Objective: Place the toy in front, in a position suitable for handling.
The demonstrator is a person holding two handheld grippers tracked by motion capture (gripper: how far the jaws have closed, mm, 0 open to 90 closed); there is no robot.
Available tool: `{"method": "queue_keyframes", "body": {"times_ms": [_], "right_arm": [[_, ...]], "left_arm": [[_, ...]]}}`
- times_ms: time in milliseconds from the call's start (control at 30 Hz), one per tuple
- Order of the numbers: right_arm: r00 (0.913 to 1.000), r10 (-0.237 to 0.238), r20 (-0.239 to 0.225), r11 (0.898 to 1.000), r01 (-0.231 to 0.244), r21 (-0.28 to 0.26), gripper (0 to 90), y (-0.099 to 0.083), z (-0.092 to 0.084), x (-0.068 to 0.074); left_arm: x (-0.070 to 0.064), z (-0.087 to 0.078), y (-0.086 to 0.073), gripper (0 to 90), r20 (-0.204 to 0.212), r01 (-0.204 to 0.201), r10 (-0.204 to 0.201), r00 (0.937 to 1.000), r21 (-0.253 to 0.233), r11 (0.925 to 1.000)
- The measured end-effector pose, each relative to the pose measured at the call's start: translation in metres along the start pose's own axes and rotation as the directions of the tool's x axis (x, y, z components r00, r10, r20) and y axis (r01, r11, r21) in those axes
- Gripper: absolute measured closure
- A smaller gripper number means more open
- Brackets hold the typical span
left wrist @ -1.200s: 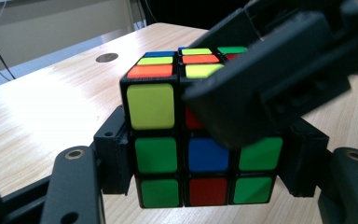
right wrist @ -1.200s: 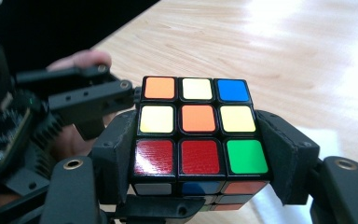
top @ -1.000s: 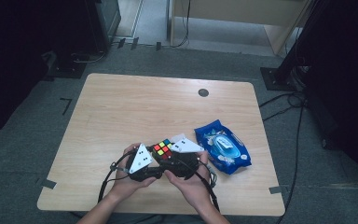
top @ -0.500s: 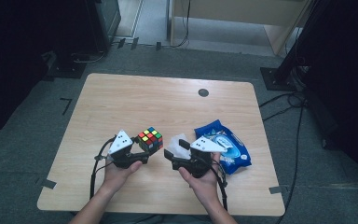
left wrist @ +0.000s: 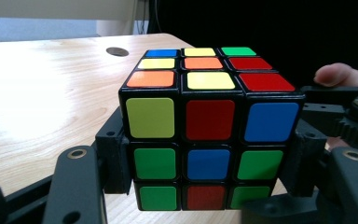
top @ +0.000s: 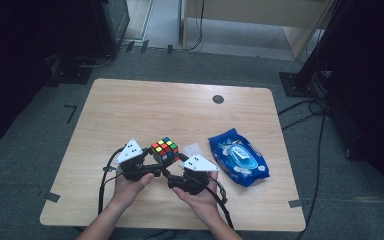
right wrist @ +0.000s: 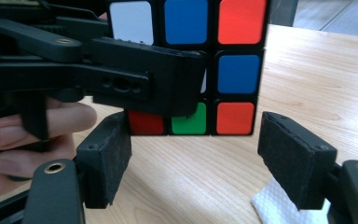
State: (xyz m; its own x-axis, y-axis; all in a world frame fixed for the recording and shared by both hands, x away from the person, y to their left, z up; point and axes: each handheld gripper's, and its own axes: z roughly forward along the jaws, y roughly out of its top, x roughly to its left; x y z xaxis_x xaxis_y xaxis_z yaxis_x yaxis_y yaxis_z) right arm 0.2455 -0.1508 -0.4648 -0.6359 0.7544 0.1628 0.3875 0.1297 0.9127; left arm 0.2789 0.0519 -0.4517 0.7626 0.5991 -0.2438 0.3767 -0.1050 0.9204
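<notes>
**A:** So where's everything at? The Rubik's cube (top: 164, 149) is lifted just off the wooden table (top: 130, 107), near the front edge, and the left gripper (top: 152, 167) is clenched on its lower two layers, a pad on each side. The right gripper (top: 176, 170) sits just beside and below it, jaws spread wide and just been opening, pads not touching anything.

**B:** Yeah, looks like a layer twist is coming. I'd bring the right one up so its pads (right wrist: 292, 158) straddle one whole layer squarely, not across a seam, then clamp before turning. Keep the left grip off that layer or it'll bind.

**A:** Any writing you can read?

**B:** Nope. The blue wet wipes pack (top: 238, 156) has a label but it's too small to read. There's a white tissue (top: 193, 148) behind the right gripper, blank.
</notes>
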Motion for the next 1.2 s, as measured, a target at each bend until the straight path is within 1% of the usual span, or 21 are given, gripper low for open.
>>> {"method": "queue_keyframes", "body": {"times_ms": [67,167,300,367,400,467,533,567,633,667,733,767,800,867,933,967,1000,1067,1100,1167,1200], "right_arm": [[0.9999,-0.014,-0.006,1.000,0.014,-0.009,33.9,-0.001,0.000,0.001],[0.9985,-0.051,0.022,0.999,0.051,-0.017,34.6,-0.003,0.000,0.005],[0.9951,-0.096,0.025,0.995,0.096,-0.013,35.0,-0.004,0.000,0.004],[0.9912,-0.132,0.016,0.991,0.132,-0.007,35.0,-0.004,0.000,0.001],[0.9873,-0.158,0.019,0.987,0.158,-0.008,35.0,-0.004,-0.001,0.001],[0.9728,-0.228,0.042,0.974,0.228,-0.007,35.1,-0.005,-0.002,0.001],[0.9544,-0.292,0.061,0.956,0.293,-0.005,35.1,-0.006,-0.003,0.001],[0.9430,-0.325,0.071,0.945,0.326,-0.001,35.1,-0.006,-0.004,0.002],[0.9026,-0.417,0.107,0.908,0.418,0.014,35.1,-0.007,-0.005,0.004],[0.8892,-0.443,0.113,0.896,0.444,0.021,35.1,-0.007,-0.006,0.004],[0.8569,-0.499,0.130,0.866,0.498,0.038,35.1,-0.008,-0.006,0.006],[0.8436,-0.519,0.136,0.854,0.519,0.045,35.1,-0.009,-0.007,0.007],[0.8338,-0.534,0.141,0.845,0.532,0.053,35.1,-0.010,-0.006,0.007],[0.8186,-0.556,0.144,0.831,0.553,0.064,35.1,-0.011,-0.006,0.007],[0.8090,-0.571,0.140,0.821,0.566,0.075,35.0,-0.012,-0.005,0.007],[0.8099,-0.571,0.135,0.821,0.566,0.077,34.8,-0.012,-0.004,0.006],[0.8167,-0.563,0.127,0.827,0.558,0.072,34.6,-0.012,-0.005,0.006],[0.8416,-0.531,0.100,0.847,0.528,0.056,34.0,-0.010,-0.006,0.003],[0.8502,-0.518,0.091,0.855,0.516,0.052,33.6,-0.009,-0.007,0.001],[0.8628,-0.499,0.079,0.866,0.497,0.048,31.5,-0.008,-0.009,-0.002],[0.8671,-0.492,0.076,0.870,0.490,0.051,31.1,-0.008,-0.010,-0.004]], "left_arm": [[-0.002,0.001,0.000,34.3,0.003,-0.001,0.001,1.0000,0.002,1.0000],[-0.002,0.001,0.000,34.3,0.002,-0.006,0.006,1.0000,0.005,1.0000],[-0.002,0.001,0.000,34.3,0.010,-0.015,0.015,0.9998,0.021,0.9997],[-0.001,0.001,0.001,34.2,0.020,-0.016,0.015,0.9997,0.033,0.9993],[-0.001,0.001,0.001,34.1,0.023,-0.014,0.013,0.9996,0.042,0.9990],[-0.001,0.002,0.002,34.0,0.035,-0.011,0.009,0.9994,0.060,0.9981],[0.000,0.002,0.003,33.8,0.048,-0.011,0.008,0.9988,0.073,0.9973],[0.000,0.002,0.004,33.7,0.056,-0.005,0.001,0.9984,0.076,0.9971],[0.000,0.002,0.005,33.4,0.069,0.001,-0.007,0.9976,0.081,0.9967],[0.000,0.003,0.006,33.4,0.072,0.006,-0.012,0.9973,0.089,0.9960],[0.001,0.003,0.006,33.1,0.082,0.008,-0.016,0.9965,0.105,0.9944],[0.001,0.004,0.006,33.2,0.083,0.008,-0.018,0.9964,0.119,0.9928],[0.002,0.005,0.006,33.3,0.085,0.010,-0.021,0.9961,0.127,0.9918],[0.003,0.006,0.006,33.4,0.089,0.012,-0.025,0.9957,0.147,0.9891],[0.003,0.006,0.005,33.6,0.083,0.002,-0.016,0.9964,0.157,0.9876],[0.002,0.006,0.005,33.8,0.083,0.003,-0.016,0.9964,0.157,0.9876],[0.003,0.006,0.005,33.9,0.084,0.003,-0.016,0.9964,0.155,0.9878],[0.002,0.004,0.006,34.0,0.078,0.001,-0.012,0.9968,0.139,0.9903],[0.003,0.003,0.007,34.1,0.074,0.000,-0.010,0.9972,0.132,0.9913],[0.005,0.001,0.007,34.1,0.063,0.007,-0.014,0.9979,0.116,0.9932],[0.008,-0.002,0.008,34.1,0.055,0.011,-0.017,0.9983,0.109,0.9940]]}}
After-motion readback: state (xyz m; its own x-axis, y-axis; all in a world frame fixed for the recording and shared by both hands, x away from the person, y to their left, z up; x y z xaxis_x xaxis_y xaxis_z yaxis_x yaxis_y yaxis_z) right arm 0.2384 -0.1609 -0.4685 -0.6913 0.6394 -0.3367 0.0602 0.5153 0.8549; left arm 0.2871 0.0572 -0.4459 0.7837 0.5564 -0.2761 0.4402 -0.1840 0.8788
